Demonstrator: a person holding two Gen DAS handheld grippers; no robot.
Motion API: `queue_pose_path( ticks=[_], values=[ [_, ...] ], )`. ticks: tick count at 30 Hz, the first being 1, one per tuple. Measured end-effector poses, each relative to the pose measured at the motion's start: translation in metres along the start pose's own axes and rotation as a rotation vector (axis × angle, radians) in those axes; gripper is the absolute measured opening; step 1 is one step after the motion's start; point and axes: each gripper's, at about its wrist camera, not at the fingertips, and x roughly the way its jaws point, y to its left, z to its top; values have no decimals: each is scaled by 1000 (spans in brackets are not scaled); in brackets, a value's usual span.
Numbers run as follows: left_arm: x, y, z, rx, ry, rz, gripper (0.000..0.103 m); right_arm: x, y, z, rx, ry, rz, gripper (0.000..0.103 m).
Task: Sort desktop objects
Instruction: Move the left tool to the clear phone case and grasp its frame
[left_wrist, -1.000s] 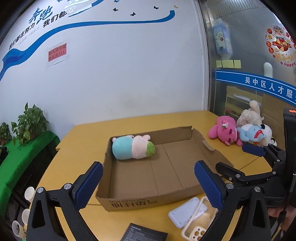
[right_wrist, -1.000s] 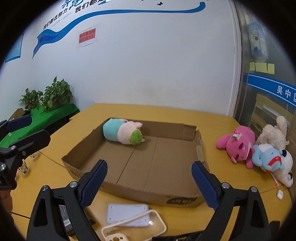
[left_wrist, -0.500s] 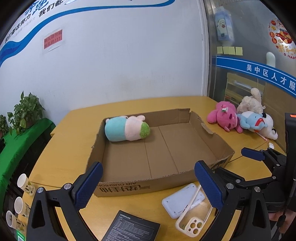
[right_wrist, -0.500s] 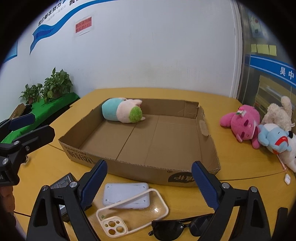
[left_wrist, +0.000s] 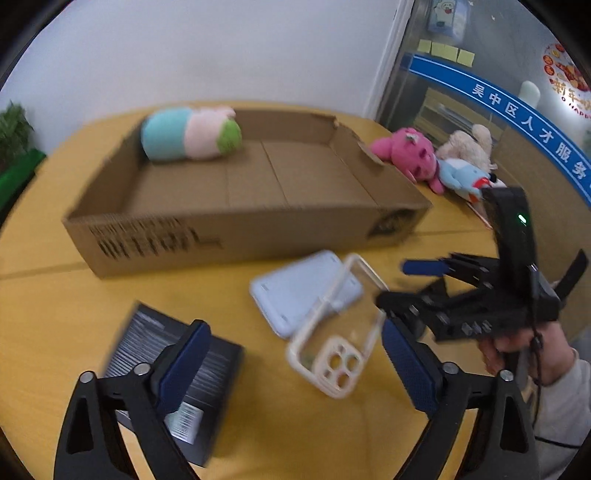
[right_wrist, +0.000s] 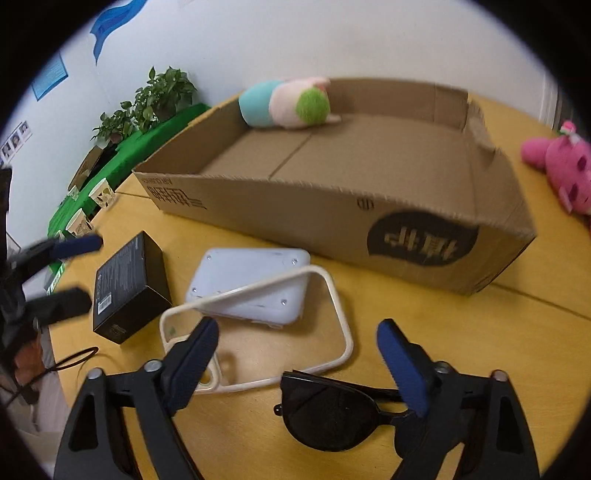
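Note:
A shallow cardboard box (left_wrist: 236, 229) (right_wrist: 332, 221) lies on the yellow table, with a teal, pink and green plush (left_wrist: 190, 133) (right_wrist: 284, 103) at its far side. In front of it lie a black carton (left_wrist: 177, 369) (right_wrist: 125, 284), a pale flat device (left_wrist: 299, 291) (right_wrist: 251, 280), a clear cream-rimmed phone case (left_wrist: 332, 354) (right_wrist: 332, 295) and dark sunglasses (right_wrist: 328, 413). My left gripper (left_wrist: 293, 326) hangs over the carton and case. My right gripper (right_wrist: 297, 326) hangs over the case and sunglasses. Both jaws are closing, wide apart, pressing on nothing.
Pink (left_wrist: 406, 155) (right_wrist: 565, 166), blue (left_wrist: 461, 177) and beige (left_wrist: 469, 144) plush toys lie right of the box. Paper cups (right_wrist: 103, 192) and potted plants (right_wrist: 147, 99) stand on a green surface at the left. A hand (left_wrist: 524, 350) holds the right gripper (left_wrist: 410, 284).
Both grippers have dropped and tipped down toward the table's front. The items before the box now fill the views, the sunglasses have come into sight, and both jaws have narrowed a little.

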Motion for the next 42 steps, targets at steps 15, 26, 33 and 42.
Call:
queue_pose_path(
  ticks=[15,26,33,42],
  values=[
    [54,18,-40,-142,243,-149,28,9,13,-26,-10,112,9,8],
    [59,33,-37,-228,252,-209,28,9,5,12,-76,23,-36,77],
    [50,44,-27,-187,202,-170,21,23,13,-5,-55,110,71,53],
    [13,43,-4,-45,54,-225,21,-26,30,-30,-12,-76,59,45]
  ],
)
